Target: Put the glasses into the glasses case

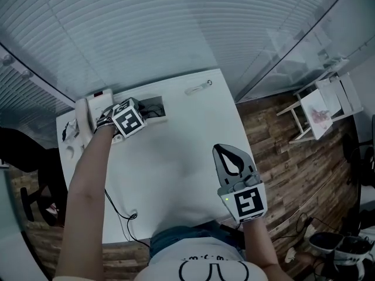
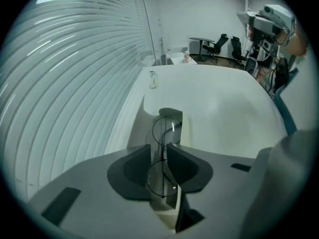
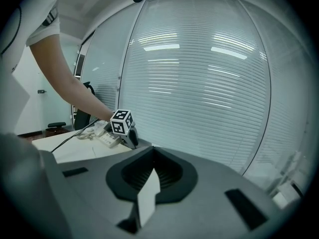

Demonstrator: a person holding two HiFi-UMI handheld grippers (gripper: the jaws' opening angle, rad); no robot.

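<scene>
In the head view, the left gripper [image 1: 146,111] reaches to the glasses case [image 1: 157,106] at the far side of the desk [image 1: 176,157]; the right gripper [image 1: 220,149] is well apart, near the person. In the left gripper view, the jaws stand apart around the glasses [image 2: 166,133], which lie in the open case [image 2: 185,133]. In the right gripper view, the jaws are together and empty.

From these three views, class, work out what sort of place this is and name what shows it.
Probably an office or meeting room: a white table stands beside long slatted blinds, and black office chairs stand by another desk further back.
</scene>
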